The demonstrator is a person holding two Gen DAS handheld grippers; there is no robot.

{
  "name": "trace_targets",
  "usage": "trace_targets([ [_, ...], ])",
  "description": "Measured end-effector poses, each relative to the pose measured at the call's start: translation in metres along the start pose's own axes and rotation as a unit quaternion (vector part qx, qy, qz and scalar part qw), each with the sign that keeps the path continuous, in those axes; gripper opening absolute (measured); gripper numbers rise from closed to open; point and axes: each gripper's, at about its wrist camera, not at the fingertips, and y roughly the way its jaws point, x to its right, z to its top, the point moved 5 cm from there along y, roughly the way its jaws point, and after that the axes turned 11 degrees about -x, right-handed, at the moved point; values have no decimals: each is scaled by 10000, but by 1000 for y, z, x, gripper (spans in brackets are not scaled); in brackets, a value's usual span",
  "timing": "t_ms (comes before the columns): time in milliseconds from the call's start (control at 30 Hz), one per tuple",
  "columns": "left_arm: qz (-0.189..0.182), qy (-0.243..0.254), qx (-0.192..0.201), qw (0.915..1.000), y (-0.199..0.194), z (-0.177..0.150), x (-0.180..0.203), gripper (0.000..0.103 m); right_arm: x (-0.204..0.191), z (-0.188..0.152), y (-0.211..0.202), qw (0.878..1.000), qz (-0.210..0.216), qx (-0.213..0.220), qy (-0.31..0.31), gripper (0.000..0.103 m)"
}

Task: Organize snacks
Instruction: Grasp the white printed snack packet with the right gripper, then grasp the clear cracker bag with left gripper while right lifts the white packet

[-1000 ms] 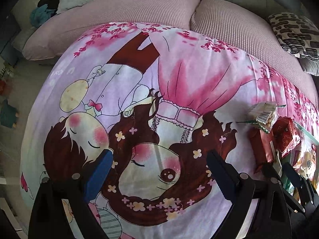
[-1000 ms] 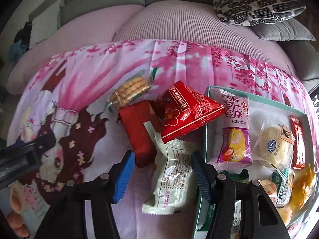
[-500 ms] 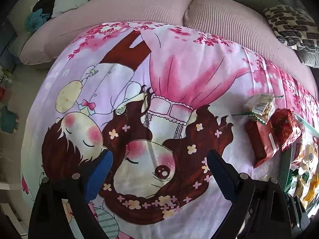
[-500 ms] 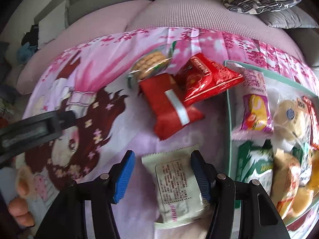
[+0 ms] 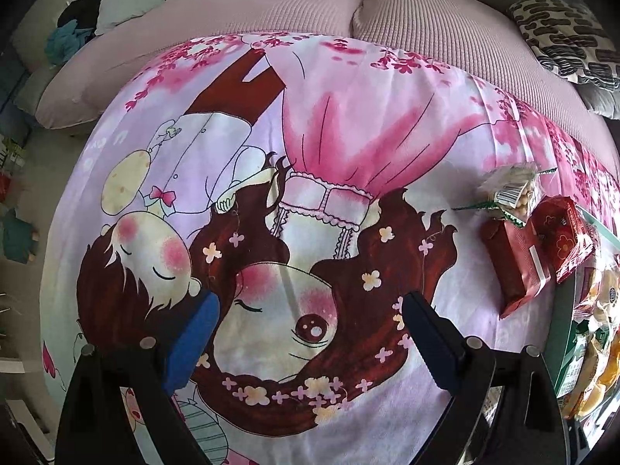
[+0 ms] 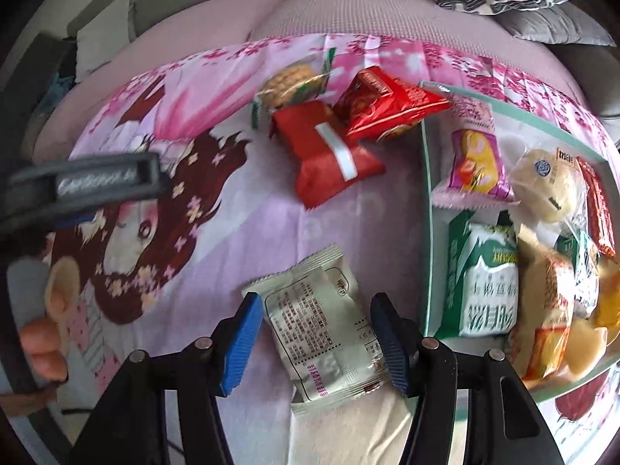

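My right gripper is open with its jaws on either side of a pale cream snack packet lying on the cartoon-print cloth; the pads do not touch it. Beyond it lie a flat red packet, a red puffed packet and a biscuit bag. To the right a glass-edged tray holds several wrapped snacks. My left gripper is open and empty over the cloth; the red packets and biscuit bag lie at its far right.
A pink-covered sofa runs along the back with a patterned cushion and a grey cushion at the right. The left gripper's body and the hand holding it show at the left of the right wrist view.
My right gripper pulled back toward me and left, and the cream packet came with it, away from the red packets. The left gripper shifted slightly left.
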Motion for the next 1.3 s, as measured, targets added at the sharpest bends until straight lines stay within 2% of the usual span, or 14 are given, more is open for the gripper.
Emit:
trace_targets([
  [100,34,15,-5,10000,1,-1,0,95,-4,-8,3,9999,32,-98,-87,62],
  [233,49,21,-5,10000,1,-2,0,95,-8,-16,13,9994,-177,-235,-184,62],
  [333,71,-3,-18,10000,2,-1,-2,95,-5,-14,15,9995,-246,-167,-89,62],
  [500,117,20,-41,9999,4,-1,-4,95,-6,5,16,9994,-358,30,-21,55],
  [900,107,64,5,9999,0,0,9,95,9,41,-17,9968,88,567,560,55],
  [1100,-184,102,30,9998,-4,2,23,95,22,52,-38,9923,54,934,816,55],
  [1300,-768,-19,75,9970,-13,18,25,95,57,46,-55,9872,95,1121,1128,55],
])
